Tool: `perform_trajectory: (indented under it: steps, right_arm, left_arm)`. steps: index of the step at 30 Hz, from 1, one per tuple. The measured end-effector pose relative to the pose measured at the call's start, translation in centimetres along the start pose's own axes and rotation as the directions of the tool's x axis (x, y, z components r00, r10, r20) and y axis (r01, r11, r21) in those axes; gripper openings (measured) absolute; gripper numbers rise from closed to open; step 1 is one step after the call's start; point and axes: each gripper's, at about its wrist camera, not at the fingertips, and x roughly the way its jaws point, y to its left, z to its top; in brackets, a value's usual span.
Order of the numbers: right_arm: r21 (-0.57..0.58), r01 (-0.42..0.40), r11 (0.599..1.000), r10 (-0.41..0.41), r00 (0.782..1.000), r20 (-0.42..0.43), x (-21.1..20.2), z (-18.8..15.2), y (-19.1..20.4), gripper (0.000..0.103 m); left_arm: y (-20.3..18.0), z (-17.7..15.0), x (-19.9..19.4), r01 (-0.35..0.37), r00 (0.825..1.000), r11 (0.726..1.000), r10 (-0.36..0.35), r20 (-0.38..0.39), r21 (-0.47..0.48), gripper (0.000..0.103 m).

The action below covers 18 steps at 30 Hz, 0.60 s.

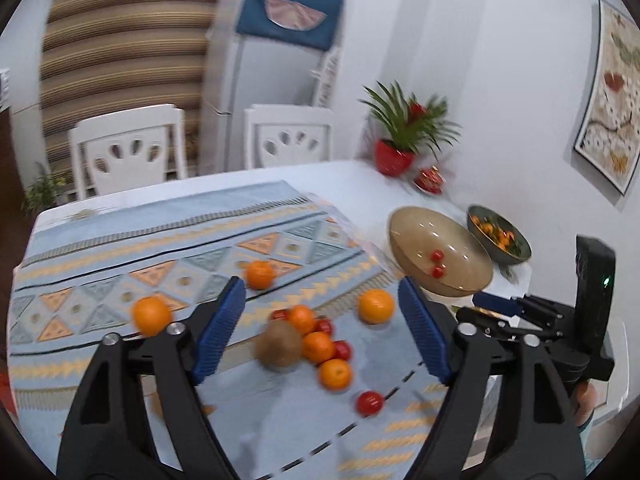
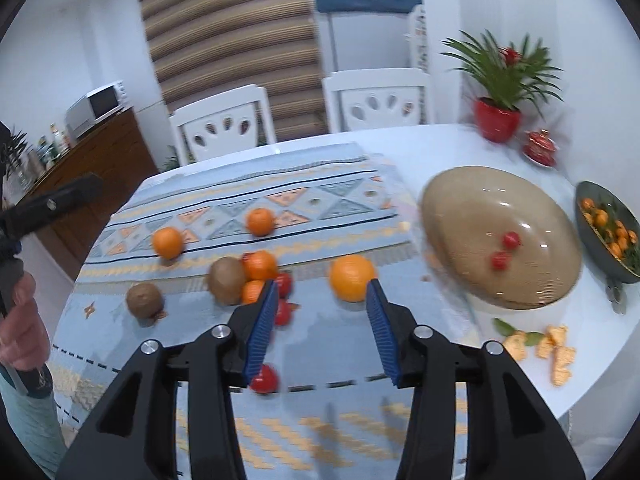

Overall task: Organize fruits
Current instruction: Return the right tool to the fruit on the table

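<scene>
A: How were the fingers set?

B: The left gripper (image 1: 322, 330) was spread wide and held nothing, hanging above a cluster of tangerines (image 1: 318, 346), cherry tomatoes (image 1: 342, 350) and a kiwi (image 1: 279, 345) on the patterned cloth (image 1: 120, 256). The right gripper (image 2: 322, 320) was also apart and empty, its tips just short of an orange (image 2: 352, 278).

A: And the hands?

B: A hand (image 2: 20, 320) gripped the left tool's handle at the table's near edge, tilted down.

A: Where was the sorted fruit?

B: Two cherry tomatoes (image 2: 506, 250) sat in the tan bowl (image 2: 460, 208); small tangerines filled the green bowl (image 2: 588, 232) beside it.
</scene>
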Motion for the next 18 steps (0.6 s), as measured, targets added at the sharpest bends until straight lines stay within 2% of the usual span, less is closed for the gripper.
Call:
perform_trajectory:
  steps: [3, 7, 12, 18]
  right_arm:
    - [-0.006, -0.032, 0.999, 0.032, 0.999, -0.040, 2.0, -1.0, 1.7, 0.047]
    - [0.012, -0.066, 0.998, 0.067, 0.992, -0.105, 4.6, -2.3, 3.1, 0.047]
    - [0.035, -0.080, 0.996, 0.084, 0.985, -0.148, 7.0, -3.6, 4.0, 0.047]
    - [0.000, -0.059, 0.998, 0.058, 0.986, -0.159, 9.0, -4.5, 5.2, 0.050]
  left_arm:
    - [2.8, -1.4, -1.5, -0.063, 0.998, 0.998, 0.063, 0.010, -0.027, 0.080]
    - [6.1, -3.6, -1.8, -0.100, 0.995, 0.993, 0.100, -0.015, -0.066, 0.081]
    - [9.7, -6.5, 0.0, -0.157, 0.987, 0.981, 0.151, -0.060, -0.112, 0.081]
    - [12.4, -9.7, 3.0, -0.189, 0.980, 0.972, 0.176, -0.095, -0.142, 0.086]
